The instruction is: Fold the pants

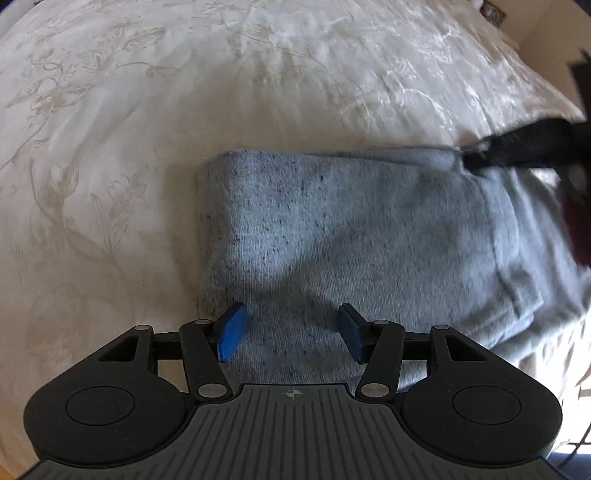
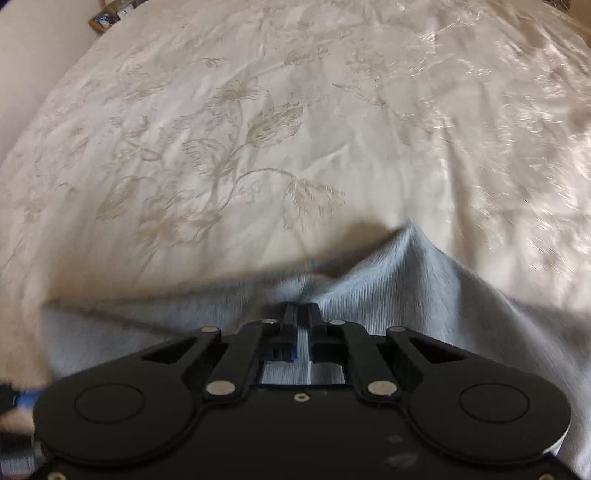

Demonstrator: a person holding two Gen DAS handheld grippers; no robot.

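Observation:
Light grey speckled pants (image 1: 332,229) lie folded on a white embroidered bedspread (image 1: 147,110). My left gripper (image 1: 291,332) is open, its blue pads (image 1: 232,330) apart just above the near part of the folded pants, holding nothing. My right gripper (image 2: 301,314) is shut on the pants' fabric (image 2: 388,280), which bunches up and peaks in front of the jaws. In the left wrist view the right gripper (image 1: 517,147) shows as a blurred black shape at the far right edge of the pants.
The bedspread (image 2: 258,129) reaches far ahead and to both sides in both views. A wall and small items (image 2: 107,14) lie past the bed's far left corner. Dark furniture (image 1: 580,74) stands at the far right.

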